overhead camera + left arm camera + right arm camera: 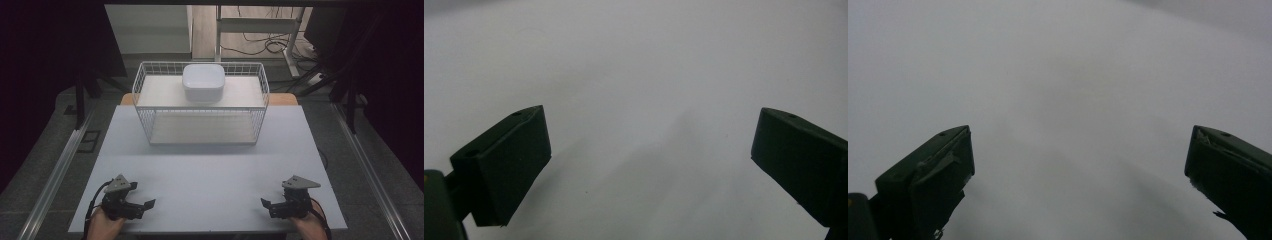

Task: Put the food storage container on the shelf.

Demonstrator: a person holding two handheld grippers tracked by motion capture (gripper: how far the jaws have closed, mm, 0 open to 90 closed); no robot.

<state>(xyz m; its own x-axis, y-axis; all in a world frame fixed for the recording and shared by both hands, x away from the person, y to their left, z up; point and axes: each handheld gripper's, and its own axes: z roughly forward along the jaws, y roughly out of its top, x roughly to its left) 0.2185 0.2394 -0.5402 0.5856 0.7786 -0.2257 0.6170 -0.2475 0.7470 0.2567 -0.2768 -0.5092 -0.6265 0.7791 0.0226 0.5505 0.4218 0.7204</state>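
1. White wire basket (145, 117) stands at the far middle of my pale worktop (210, 175), and a white lidded box (202, 82) sits on its upper shelf.
2. My left tongs (145, 206) rest at the near left edge, jaws spread wide with nothing between them, pointing inward.
3. My right tongs (266, 205) rest at the near right edge, likewise released and empty.
4. Both tongs lie well apart from the basket and from each other.
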